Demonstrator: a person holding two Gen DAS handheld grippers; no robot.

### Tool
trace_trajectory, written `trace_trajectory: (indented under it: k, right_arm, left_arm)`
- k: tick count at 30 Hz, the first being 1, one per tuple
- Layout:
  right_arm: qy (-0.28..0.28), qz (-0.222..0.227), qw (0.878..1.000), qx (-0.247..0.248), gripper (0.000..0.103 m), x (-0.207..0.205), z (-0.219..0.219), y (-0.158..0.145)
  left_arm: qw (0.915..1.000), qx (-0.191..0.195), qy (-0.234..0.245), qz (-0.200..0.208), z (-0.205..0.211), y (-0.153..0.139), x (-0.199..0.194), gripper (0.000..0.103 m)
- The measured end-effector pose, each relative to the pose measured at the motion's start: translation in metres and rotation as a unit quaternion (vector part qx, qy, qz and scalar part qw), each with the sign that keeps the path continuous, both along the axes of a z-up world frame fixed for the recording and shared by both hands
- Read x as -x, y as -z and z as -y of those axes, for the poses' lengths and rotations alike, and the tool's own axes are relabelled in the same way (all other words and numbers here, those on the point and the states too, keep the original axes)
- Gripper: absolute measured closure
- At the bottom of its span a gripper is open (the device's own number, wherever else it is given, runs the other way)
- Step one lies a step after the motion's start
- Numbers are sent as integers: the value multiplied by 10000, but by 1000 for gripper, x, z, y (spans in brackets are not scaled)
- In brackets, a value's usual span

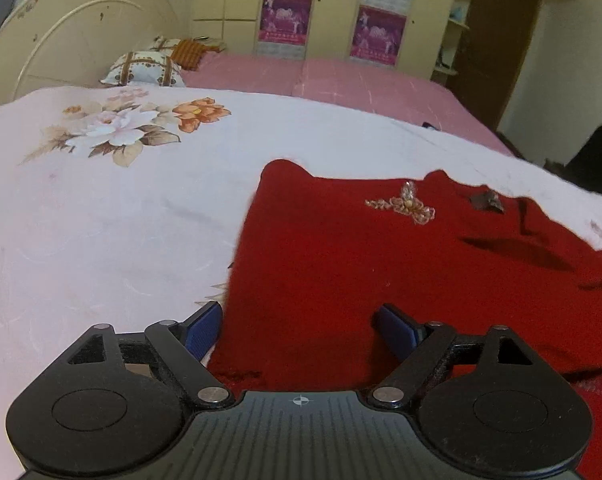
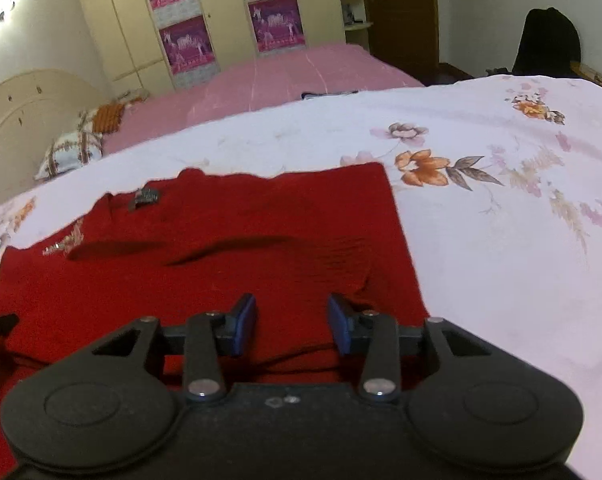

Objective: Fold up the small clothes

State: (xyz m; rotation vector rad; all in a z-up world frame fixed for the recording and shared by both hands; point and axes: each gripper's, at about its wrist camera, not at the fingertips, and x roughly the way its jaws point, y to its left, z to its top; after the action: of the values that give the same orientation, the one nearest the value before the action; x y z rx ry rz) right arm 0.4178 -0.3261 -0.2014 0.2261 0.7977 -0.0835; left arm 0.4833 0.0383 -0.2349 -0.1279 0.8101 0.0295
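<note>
A small red knitted garment [image 1: 361,264] lies flat on a white floral bedsheet [image 1: 113,216], with a beaded bow ornament [image 1: 405,204] and a dark label [image 1: 487,202] near its far edge. My left gripper [image 1: 299,330] is open, its blue pads over the garment's near left edge. In the right wrist view the same garment [image 2: 205,264] fills the lower left, and my right gripper [image 2: 293,326] is open just above its near right part. Neither gripper holds anything.
The floral sheet [image 2: 501,240] spreads right of the garment. Beyond it lies a pink bed [image 1: 341,80] with patterned pillows [image 1: 145,68] by a cream headboard [image 1: 81,36]. Wardrobes with purple posters [image 2: 185,44] stand behind. A dark chair [image 2: 549,40] stands at the far right.
</note>
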Motion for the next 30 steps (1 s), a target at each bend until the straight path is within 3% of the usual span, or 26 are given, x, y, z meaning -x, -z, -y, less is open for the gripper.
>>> trace_trajectory:
  k: [4,9,11,13,16,24,30]
  right_arm:
    - [58,49,9999,-147,64,6,1,-10]
    - [-241,105,9996,-114,63,5,-16,-17]
    - [-295,76,9995,-51,63,2,-23,-15]
    - [-383,-86,9992,121,62,-2,-30,-7]
    - [-467,-159,9980,400,62,-1,-34,-4]
    - [-764,81,9969,163,61,35,-50,-31]
    - [-1129,-28,9935,122,61,57,-76,-30]
  left_arm:
    - [9999,152,-36,29,-1,-12,17,18]
    - [9995,-184,209,121,14,-11,26,18]
    - [9997,-199,142,62,15,-7,23,17]
    - [10000,-33,-37,-79,9,-1,19,7]
    - [9998,-1,-138,-163,7,-7,21,7]
    - [9998,-98,139,-41,28,-30,54,7]
    - [9991,-83,406,-31,50,-38,79,7]
